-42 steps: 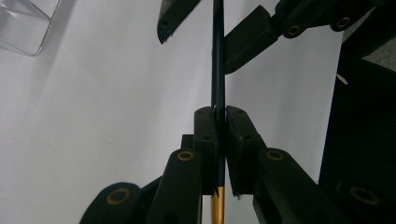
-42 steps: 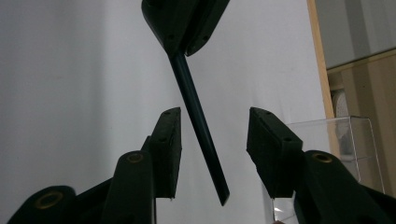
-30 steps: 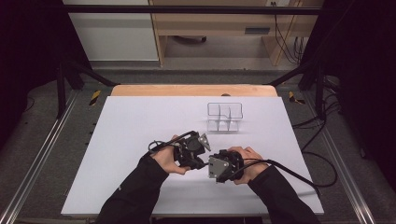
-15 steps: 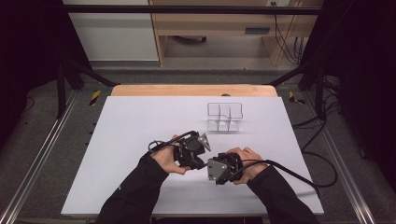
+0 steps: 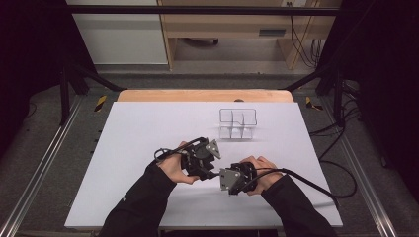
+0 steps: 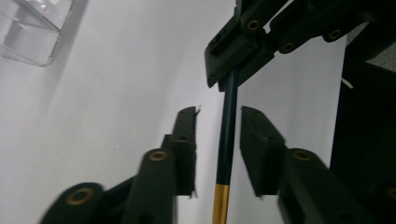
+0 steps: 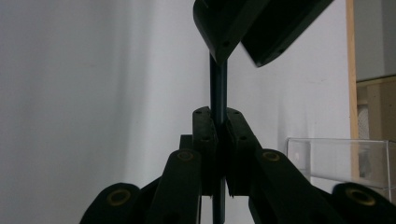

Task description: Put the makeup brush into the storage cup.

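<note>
A white tabletop (image 5: 148,148) stands in a dark room, with a wooden desk and cables on the floor behind it. A clear plastic organizer (image 5: 237,123) sits toward the far side of the tabletop, well apart from the hands. Near the front edge, the left gripper (image 5: 213,173) and right gripper (image 5: 217,175) meet tip to tip. The right gripper's fingers (image 7: 205,140) are clamped on a thin dark pen (image 6: 227,135) with a gold band. The left gripper's fingers (image 6: 184,144) stand apart, one on each side of the pen, not touching it.
</note>
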A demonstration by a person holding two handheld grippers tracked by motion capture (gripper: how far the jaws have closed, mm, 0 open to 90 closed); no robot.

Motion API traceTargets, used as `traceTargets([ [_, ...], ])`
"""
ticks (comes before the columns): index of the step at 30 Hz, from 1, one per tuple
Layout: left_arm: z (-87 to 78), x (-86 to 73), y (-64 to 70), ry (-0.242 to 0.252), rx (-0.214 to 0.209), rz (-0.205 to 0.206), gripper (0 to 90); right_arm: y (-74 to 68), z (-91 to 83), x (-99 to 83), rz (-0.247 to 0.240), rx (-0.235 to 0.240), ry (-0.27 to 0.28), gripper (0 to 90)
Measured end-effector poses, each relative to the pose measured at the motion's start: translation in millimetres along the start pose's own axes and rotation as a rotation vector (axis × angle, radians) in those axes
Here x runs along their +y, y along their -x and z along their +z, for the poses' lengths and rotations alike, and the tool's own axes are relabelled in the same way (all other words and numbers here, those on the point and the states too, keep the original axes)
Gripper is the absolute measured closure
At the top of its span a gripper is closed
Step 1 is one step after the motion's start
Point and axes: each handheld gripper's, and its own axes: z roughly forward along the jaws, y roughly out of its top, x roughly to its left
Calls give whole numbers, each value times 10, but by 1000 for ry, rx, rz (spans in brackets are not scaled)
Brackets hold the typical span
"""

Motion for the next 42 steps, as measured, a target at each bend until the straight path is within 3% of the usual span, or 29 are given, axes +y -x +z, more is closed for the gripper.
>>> traceTargets([
  [7,-105,-108,-38,64,76,-4,423,34,24,-56,64,1,-19,847],
  [15,-211,-303,-120,154,127,-72,218,84,11,-184,158,-9,-31,848],
  [28,-215,-595,-128,235,179,-149,149,65,-12,-421,300,-43,7,847],
  [32,-212,-712,-119,290,216,-198,136,48,-27,-495,355,-49,43,846],
  [42,-150,-926,-91,416,256,-322,131,-7,-16,-586,484,-53,127,846],
])
